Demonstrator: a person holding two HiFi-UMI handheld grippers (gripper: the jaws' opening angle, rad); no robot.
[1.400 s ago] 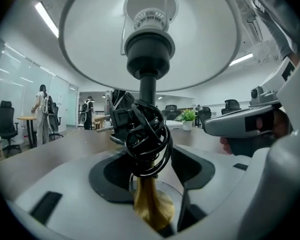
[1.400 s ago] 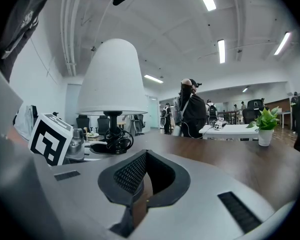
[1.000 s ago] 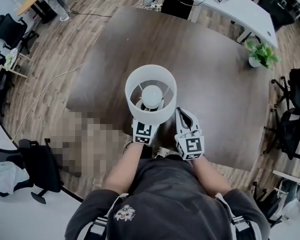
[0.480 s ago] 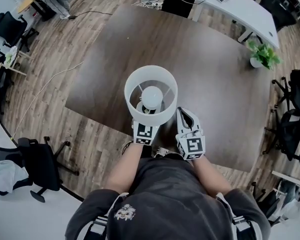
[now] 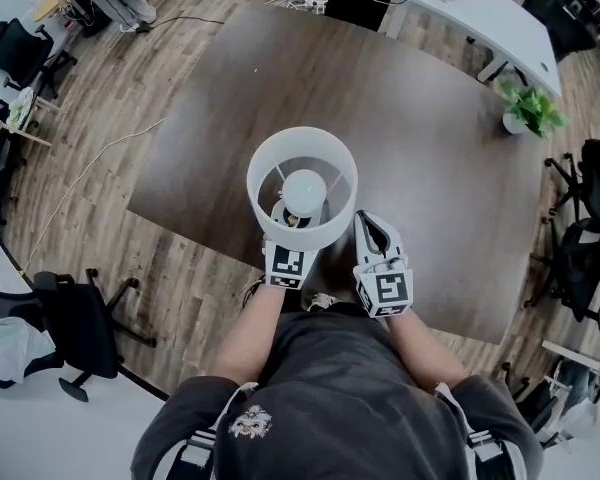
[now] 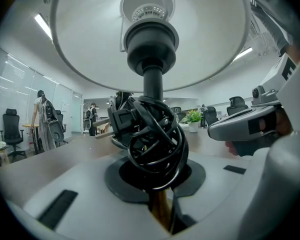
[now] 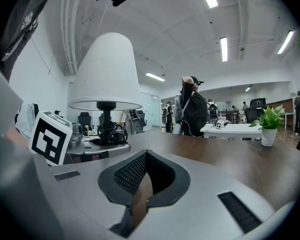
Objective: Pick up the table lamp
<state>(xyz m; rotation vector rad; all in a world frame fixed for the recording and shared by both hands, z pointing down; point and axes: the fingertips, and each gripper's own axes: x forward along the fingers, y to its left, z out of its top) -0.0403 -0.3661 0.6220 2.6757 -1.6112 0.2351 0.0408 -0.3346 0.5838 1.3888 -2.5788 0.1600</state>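
Observation:
The table lamp [image 5: 302, 190] has a white drum shade, a white bulb and a black stem with a bundled black cord [image 6: 152, 139]. It stands at the near edge of the dark wooden table [image 5: 430, 148]. My left gripper [image 6: 157, 186] reaches under the shade, its jaws closed round the stem below the cord bundle. Only its marker cube [image 5: 290, 265] shows in the head view. My right gripper [image 5: 372, 226] rests just right of the lamp, jaws together with nothing between them [image 7: 142, 184]. The right gripper view shows the lamp [image 7: 106, 74] at the left.
A potted plant [image 5: 525, 110] stands at the table's far right corner. A white desk [image 5: 480, 13] lies beyond it. Office chairs [image 5: 75, 328] stand on the wood floor at the left and right. People [image 7: 192, 106] stand in the background.
The shade looks very slightly larger in the head view. Both marker cubes stay where they were.

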